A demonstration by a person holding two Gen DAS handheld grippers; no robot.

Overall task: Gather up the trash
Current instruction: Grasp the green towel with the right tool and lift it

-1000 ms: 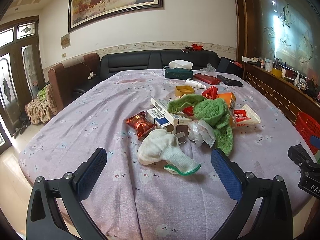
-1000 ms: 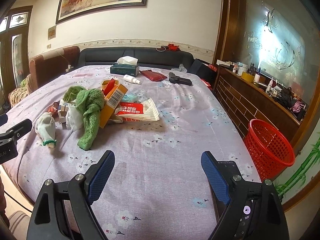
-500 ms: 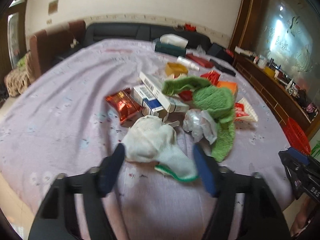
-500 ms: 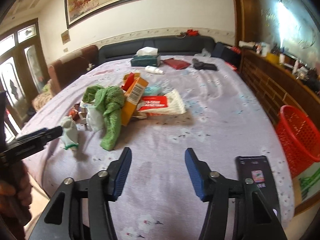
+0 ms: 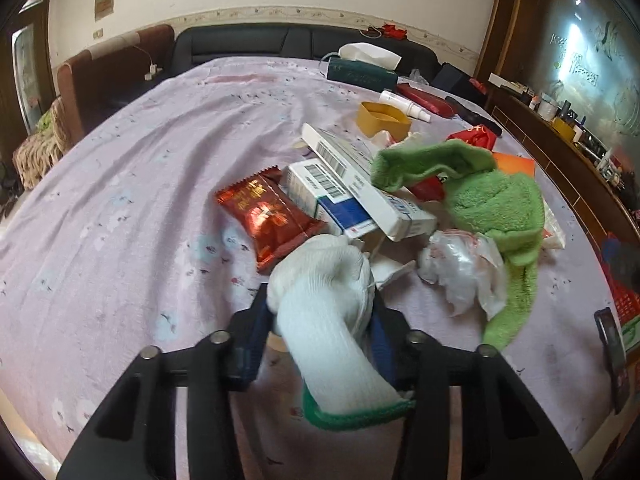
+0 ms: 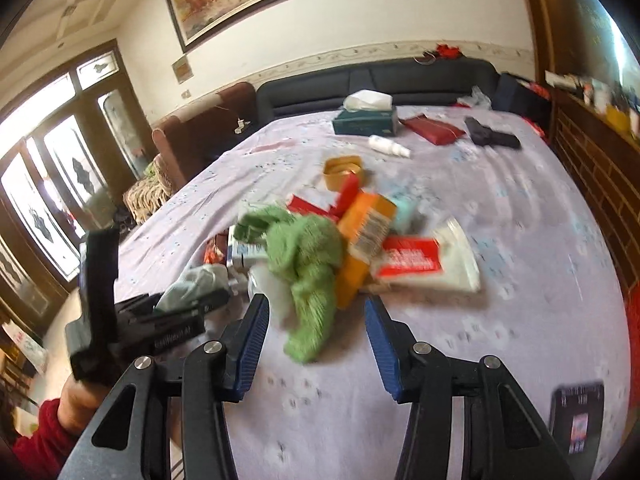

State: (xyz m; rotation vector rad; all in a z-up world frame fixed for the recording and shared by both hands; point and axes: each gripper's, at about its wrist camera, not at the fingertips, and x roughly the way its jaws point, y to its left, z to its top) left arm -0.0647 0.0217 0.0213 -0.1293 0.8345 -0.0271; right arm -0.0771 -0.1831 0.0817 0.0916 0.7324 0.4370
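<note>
Trash heap on a cloth-covered table (image 5: 120,184), both claws at its near edge.

Largest of the pile, a green towel (image 5: 496,208) drapes over white cartons (image 5: 360,188) and an orange box (image 6: 366,240), blocking access to them; a red snack packet (image 5: 266,214) and crumpled plastic (image 5: 464,268) flank a white sock (image 5: 328,304). The left gripper (image 5: 320,308) is closing, pads against the sock between them. The right gripper (image 6: 316,316) stands half open, holding nothing, the towel's tail ahead.

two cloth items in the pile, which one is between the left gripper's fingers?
The white sock with the green cuff. It sits between the closing left gripper jaws; the green towel lies apart, draped over the boxes to the right.
</note>
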